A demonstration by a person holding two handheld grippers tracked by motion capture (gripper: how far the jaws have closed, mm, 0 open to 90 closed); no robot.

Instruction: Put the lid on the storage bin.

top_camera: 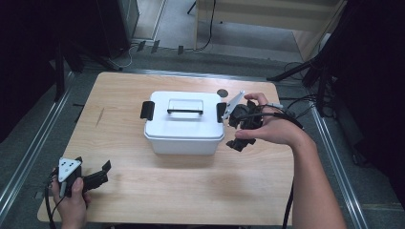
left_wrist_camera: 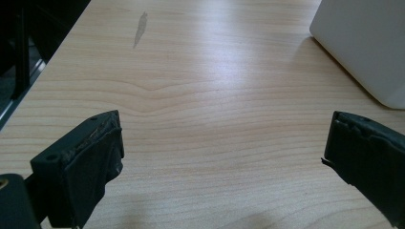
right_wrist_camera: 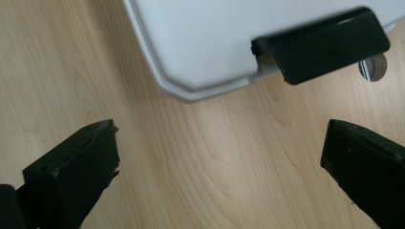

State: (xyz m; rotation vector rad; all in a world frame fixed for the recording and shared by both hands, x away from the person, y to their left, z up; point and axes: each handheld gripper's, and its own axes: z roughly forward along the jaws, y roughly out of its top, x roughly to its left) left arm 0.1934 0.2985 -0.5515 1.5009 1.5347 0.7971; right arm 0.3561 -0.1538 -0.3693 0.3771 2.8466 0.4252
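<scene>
High view first: a white plastic storage box (top_camera: 185, 125) sits mid-table on the wooden table (top_camera: 191, 191), lid on, its flat carry handle (top_camera: 185, 111) folded down and a black latch at each end. The right gripper (top_camera: 239, 129) hangs just beside the box's right end, turned so its jaws point back toward the right latch (top_camera: 221, 111); that placement reads as an approach to unclip it, though nothing is touched yet. The left gripper (top_camera: 95, 179) rests far off at the near left corner, well apart from the box and from the left latch (top_camera: 147, 110), probably parked until a second hand is needed. A small round dark mark (top_camera: 221, 92) lies on the wood beyond the right gripper

Left gripper view: the jaws stand wide apart with bare wood between them, holding nothing. A corner of the box (left_wrist_camera: 363, 47) lies ahead and to the right of the jaws, out of reach. A grey smear (left_wrist_camera: 139, 29) marks the table ahead and to the left

Right gripper view: the jaws are spread wide and empty, over bare wood. Ahead of them the box's rounded lid corner (right_wrist_camera: 191, 81) and the black latch (right_wrist_camera: 320, 45) lie close, the latch ahead of the right jaw and apart from it. My reading is that the wide opening is meant to take the latch flap between the jaws. A small round thing (right_wrist_camera: 372, 67) peeks out just past the latch
</scene>
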